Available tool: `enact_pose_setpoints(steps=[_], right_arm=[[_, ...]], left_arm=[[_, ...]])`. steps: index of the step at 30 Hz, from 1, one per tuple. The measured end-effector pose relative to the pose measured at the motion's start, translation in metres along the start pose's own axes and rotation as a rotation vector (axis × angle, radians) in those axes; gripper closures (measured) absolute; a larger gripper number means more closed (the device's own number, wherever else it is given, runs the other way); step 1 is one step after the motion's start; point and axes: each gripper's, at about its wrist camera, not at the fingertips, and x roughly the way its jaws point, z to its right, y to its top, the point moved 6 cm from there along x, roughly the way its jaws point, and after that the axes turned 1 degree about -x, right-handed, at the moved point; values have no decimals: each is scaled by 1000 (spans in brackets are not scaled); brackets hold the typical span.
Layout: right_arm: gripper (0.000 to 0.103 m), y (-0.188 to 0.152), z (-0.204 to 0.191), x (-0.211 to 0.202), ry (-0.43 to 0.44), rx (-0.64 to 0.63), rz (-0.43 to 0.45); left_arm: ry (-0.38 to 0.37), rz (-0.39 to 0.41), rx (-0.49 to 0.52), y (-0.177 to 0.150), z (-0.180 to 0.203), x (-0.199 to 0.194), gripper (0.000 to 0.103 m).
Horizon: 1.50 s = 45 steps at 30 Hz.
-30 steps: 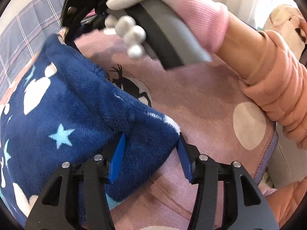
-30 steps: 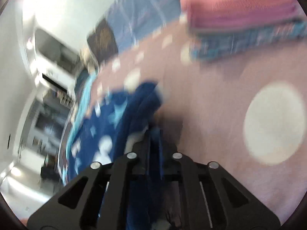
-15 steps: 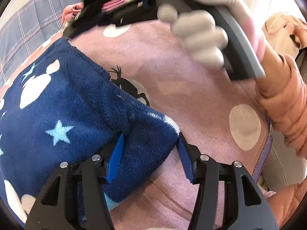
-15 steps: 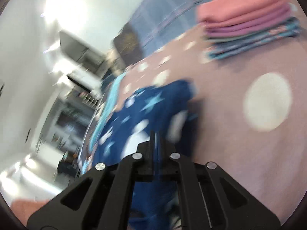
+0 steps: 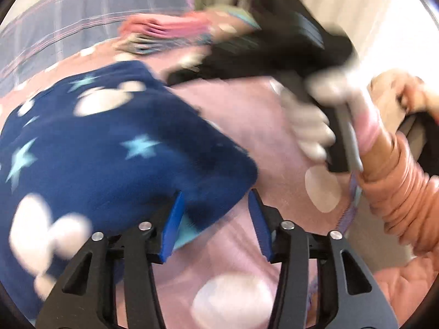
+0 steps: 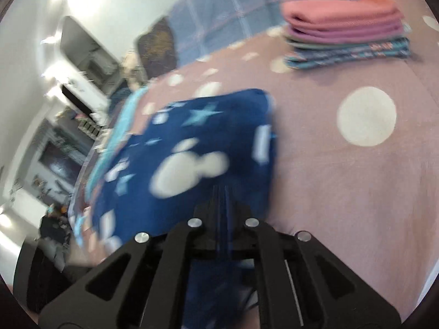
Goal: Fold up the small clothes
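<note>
Pink bedding [image 6: 343, 181] dotted with big pale circles is filling the lower part of both views, with a checked blue-grey cover [image 6: 236, 13] rising behind it. Lying on that pink surface is the navy fleece garment [image 5: 109, 148], printed with light-blue stars and white mouse-head shapes; in the right wrist view its far edge is lifting off the bedding while the near part is running down toward the camera.

One corner of the navy fleece garment is sitting between the blue pads of the left gripper [image 5: 216, 219]. Its jaws have just been closing, yet they are standing partly spread, and motion blur is making it impossible to tell whether the pads are pressing the cloth. The right gripper [image 6: 222, 192] is pressing its fingers together, pinching a fold of the same fabric, which is hanging down past them.

Beyond the fleece, a stack of folded clothes [image 6: 345, 33] is resting on the bedding, well apart from the garment: pink and mauve layers on top, teal patterned ones beneath. In the left wrist view, a white-gloved hand [image 5: 312, 131] is gripping the dark handle of the other tool, and a peach quilted sleeve [image 5: 397, 189] is trailing off to the right. Shelving and bright lights are blurring at the left of the right wrist view.
</note>
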Motion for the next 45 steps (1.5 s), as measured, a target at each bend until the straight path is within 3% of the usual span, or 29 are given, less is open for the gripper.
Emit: enact_pose_setpoints(steps=[3,4,5,7,9,13,16,19,26,31,35,37,39,41,42,43,44,45], right_arm=[[88,-33,-12,-2,65,-43,-63],[82,-41,-11,11,5,-74,-105],[88,-52,-8,21,-105,-120,-141],[88,-61,-11,23,-192,-239,-100],[86,-55,-18,13,-230,-236,-94],[71,-23,-69,-11,-219,-302,28],[66,-7,-117,12,-171,-368,30],[66,-1,-165,62,-132,-427,-19],[64,10,-262,167,-76,-529,-128],[62,24,-299,241,-150,-566,-212],[62,35,-301,293,-247,-553,-272],[62,39,-298,316,-280,-514,-295],[58,40,-296,333,-316,-491,-313],[45,39,-294,347,-380,-523,-326],[45,37,-291,357,-414,-543,-341],[50,35,-287,365,-422,-539,-363],[89,34,-285,371,-415,-529,-375],[92,32,-284,376,-372,-512,-391]], left_arm=[[44,88,-151,-18,-48,-46,56],[70,109,-190,-22,-66,-57,56],[98,128,-229,-29,-81,-69,56],[184,171,-329,-52,-118,-100,56],[275,210,-428,-76,-158,-130,56],[382,285,-608,-137,-222,-181,56],[353,326,-657,-159,-240,-190,56],[294,344,-672,-168,-246,-187,56],[183,362,-633,-161,-252,-173,56],[128,360,-611,-151,-255,-159,58],[106,358,-627,-152,-262,-153,69],[81,364,-643,-153,-265,-153,69],[74,363,-642,-152,-267,-151,69],[71,356,-638,-151,-268,-148,70],[74,354,-634,-150,-268,-147,75],[81,357,-625,-150,-267,-148,89],[73,369,-618,-151,-266,-151,92],[71,382,-614,-152,-264,-155,93]])
